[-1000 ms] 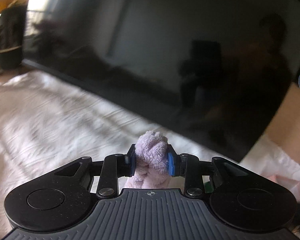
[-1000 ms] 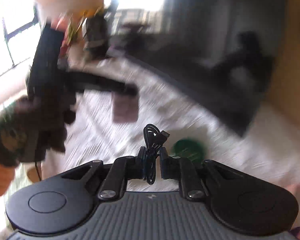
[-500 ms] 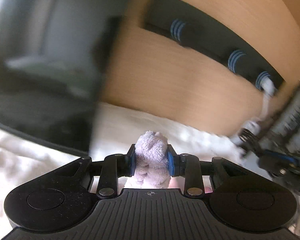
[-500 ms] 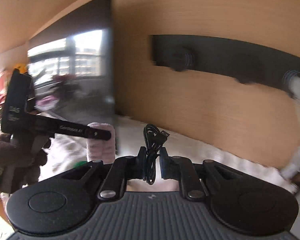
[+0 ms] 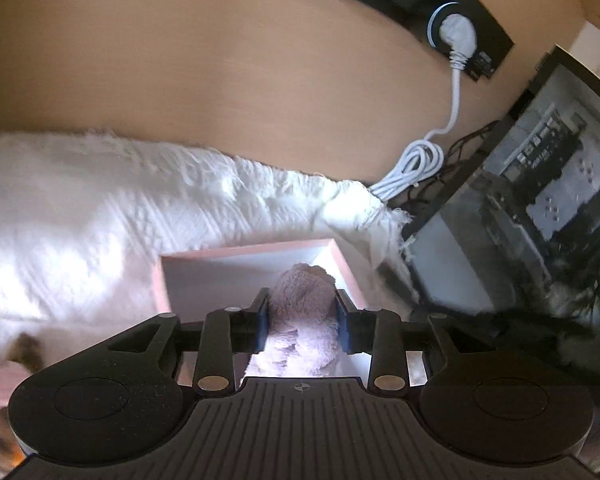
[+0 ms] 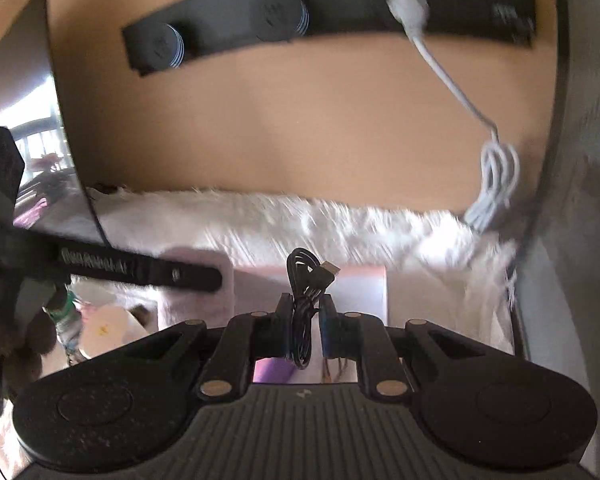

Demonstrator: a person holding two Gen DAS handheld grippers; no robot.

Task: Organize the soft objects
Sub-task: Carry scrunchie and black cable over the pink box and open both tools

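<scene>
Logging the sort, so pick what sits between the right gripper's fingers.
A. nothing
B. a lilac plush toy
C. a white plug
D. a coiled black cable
D: in the right wrist view, the right gripper pinches a coiled black cable above the pink box.

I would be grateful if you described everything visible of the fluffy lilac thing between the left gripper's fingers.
The lilac plush item looks like soft terry-like fabric, pale purple, with a rounded, nubby top poking above the fingers and more fabric hanging below them. It sits upright between the blue pads of the left gripper, whose jaws are opening around it. It hangs over the open pink box on the white fluffy cover. What kind of item it is cannot be told.
</scene>
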